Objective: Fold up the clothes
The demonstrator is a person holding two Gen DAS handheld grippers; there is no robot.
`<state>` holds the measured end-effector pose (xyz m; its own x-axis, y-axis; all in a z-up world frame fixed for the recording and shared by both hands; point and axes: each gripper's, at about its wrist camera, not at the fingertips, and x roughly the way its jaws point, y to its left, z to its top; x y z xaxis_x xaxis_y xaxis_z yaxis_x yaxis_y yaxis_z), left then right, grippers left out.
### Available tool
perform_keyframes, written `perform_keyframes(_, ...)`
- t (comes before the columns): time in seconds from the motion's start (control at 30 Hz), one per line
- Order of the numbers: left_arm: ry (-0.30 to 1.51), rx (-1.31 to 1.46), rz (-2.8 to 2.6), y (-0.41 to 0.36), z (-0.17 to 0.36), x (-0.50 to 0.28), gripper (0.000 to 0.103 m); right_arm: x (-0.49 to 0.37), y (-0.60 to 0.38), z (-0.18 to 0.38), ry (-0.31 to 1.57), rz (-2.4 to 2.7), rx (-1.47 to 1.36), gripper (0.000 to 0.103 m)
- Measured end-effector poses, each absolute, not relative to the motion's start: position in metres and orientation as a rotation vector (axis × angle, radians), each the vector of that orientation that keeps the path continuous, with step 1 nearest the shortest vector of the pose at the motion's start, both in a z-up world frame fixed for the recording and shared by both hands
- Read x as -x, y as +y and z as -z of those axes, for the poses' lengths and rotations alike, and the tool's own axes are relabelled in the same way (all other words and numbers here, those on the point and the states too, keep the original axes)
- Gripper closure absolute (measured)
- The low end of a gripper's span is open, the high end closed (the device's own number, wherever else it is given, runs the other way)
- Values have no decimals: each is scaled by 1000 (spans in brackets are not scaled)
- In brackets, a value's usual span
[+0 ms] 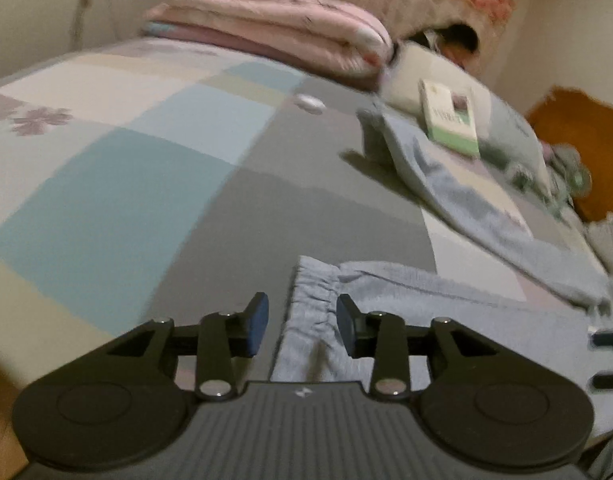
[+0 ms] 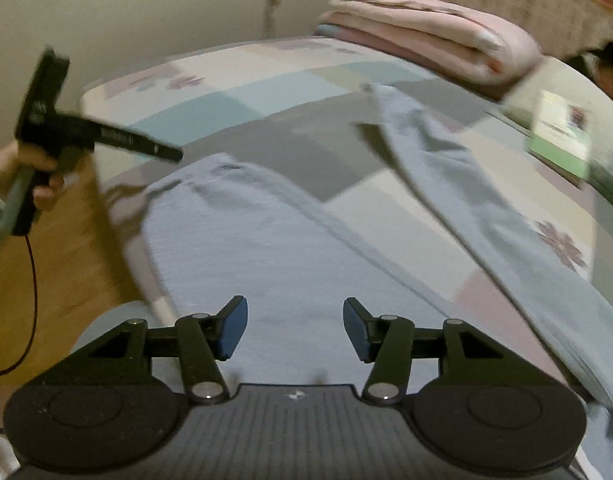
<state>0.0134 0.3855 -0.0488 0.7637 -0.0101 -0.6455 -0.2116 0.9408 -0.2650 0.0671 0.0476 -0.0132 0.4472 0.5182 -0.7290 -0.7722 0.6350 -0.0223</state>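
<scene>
— Starting at the left gripper (image 1: 302,326): how do its jaws stand?

— Spread apart, nothing between them. It hovers over the gathered elastic cuff (image 1: 312,304) of the light blue trousers (image 1: 446,320), which show in the gap between the blue pads (image 1: 258,324).

— And the right gripper (image 2: 294,330)?

— Spread as well, empty, held above the broad near part of the same trousers (image 2: 266,248). In the right wrist view the left one appears at far left, gripped in a bare hand (image 2: 34,172), with a thin red cable (image 2: 32,280) hanging from it.

— How does the garment lie?

— Spread flat on the bed (image 1: 126,160), its legs parted in a V. One leg (image 2: 234,200) runs toward the far left, ending near the bed's left edge; the other leg (image 2: 466,192) stretches away to the far right. The cloth looks soft, faintly ribbed, mostly smooth. Both views are blurred, so fine creases cannot be told.

— What surrounds it?

— Between the legs the patchwork cover (image 2: 386,208) shows. Far left of the trousers lies a wide bare stretch of bed. At the far end sits a folded pink quilt (image 1: 274,28); to the right, a pillow (image 1: 446,80) carrying a green and white box (image 1: 450,120). Left of the bed's edge is wooden floor (image 2: 66,264).
</scene>
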Motion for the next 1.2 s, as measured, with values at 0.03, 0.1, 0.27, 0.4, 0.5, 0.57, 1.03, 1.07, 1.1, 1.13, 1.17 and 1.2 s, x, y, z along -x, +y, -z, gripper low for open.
perform_keyframes(0.03, 707, 314, -109, 384, 55, -24, 66, -68, 38, 12, 748, -792, 368, 42)
perform_keyframes(0.1, 729, 261, -98, 380, 66, -40, 65, -72, 19, 9, 741, -733, 347, 36)
perform_keyframes(0.27, 742, 86, -69, 351, 77, -52, 37, -68, -32, 4, 716, -574, 295, 34)
perform_keyframes(0.4, 738, -56, -70, 317, 76, -51, 73, -62, -72, 6, 708, -452, 214, 29)
perform_keyframes(0.5, 747, -37, -81, 316, 71, -49, 75, -62, -92, 14, 732, -392, 173, 29)
perform_keyframes(0.57, 744, -45, -121, 319, 67, -47, 75, -60, -102, 17, 741, -361, 168, 29)
perform_keyframes(1.03, 799, 138, -146, 354, 59, -42, 72, -55, -138, 22, 741, -292, 106, 29)
perform_keyframes(1.07, 803, 156, -154, 358, 59, -42, 72, -55, -142, 23, 742, -284, 94, 29)
perform_keyframes(1.1, 806, 173, -162, 361, 59, -41, 72, -56, -145, 24, 743, -277, 83, 28)
perform_keyframes(1.13, 810, 178, -158, 362, 60, -42, 71, -56, -148, 26, 750, -274, 75, 28)
perform_keyframes(1.17, 814, 184, -155, 364, 62, -42, 69, -57, -150, 28, 756, -271, 67, 28)
perform_keyframes(1.2, 814, 202, -164, 366, 62, -43, 68, -58, -152, 30, 763, -267, 60, 28)
